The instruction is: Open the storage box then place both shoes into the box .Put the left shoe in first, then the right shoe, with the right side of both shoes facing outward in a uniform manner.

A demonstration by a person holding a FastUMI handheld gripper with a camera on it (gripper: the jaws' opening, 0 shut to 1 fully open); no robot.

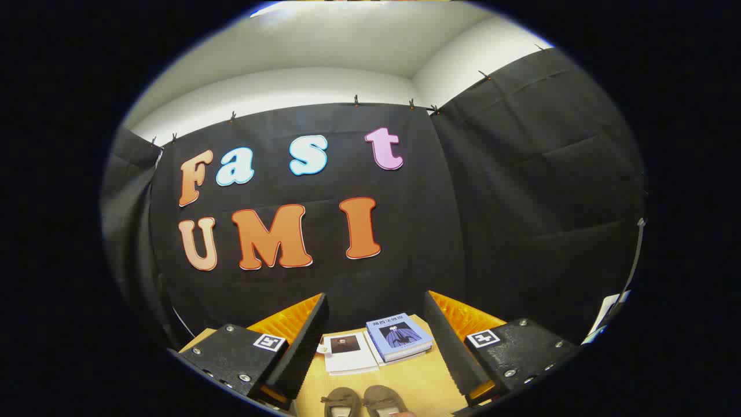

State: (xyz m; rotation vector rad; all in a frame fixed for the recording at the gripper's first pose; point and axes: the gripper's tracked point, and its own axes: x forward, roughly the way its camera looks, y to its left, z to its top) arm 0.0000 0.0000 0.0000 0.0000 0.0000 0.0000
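Your gripper [376, 341] hangs wide open and empty, high above the table [422, 382], with both shoes [362, 401] at bottom centre, below and between its fingers, toes pointing away.

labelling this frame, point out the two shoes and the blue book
left shoe [341, 401], gripper view, on its toe top
right shoe [380, 398], gripper view, on its toe top
blue book [399, 337], gripper view, on its cover

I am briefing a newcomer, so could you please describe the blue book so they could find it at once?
Start at the light wooden table beyond the open gripper. Between its fingers lie stacked books; the blue-covered book tops the right stack. Its white-covered neighbour carries a small dark picture instead.
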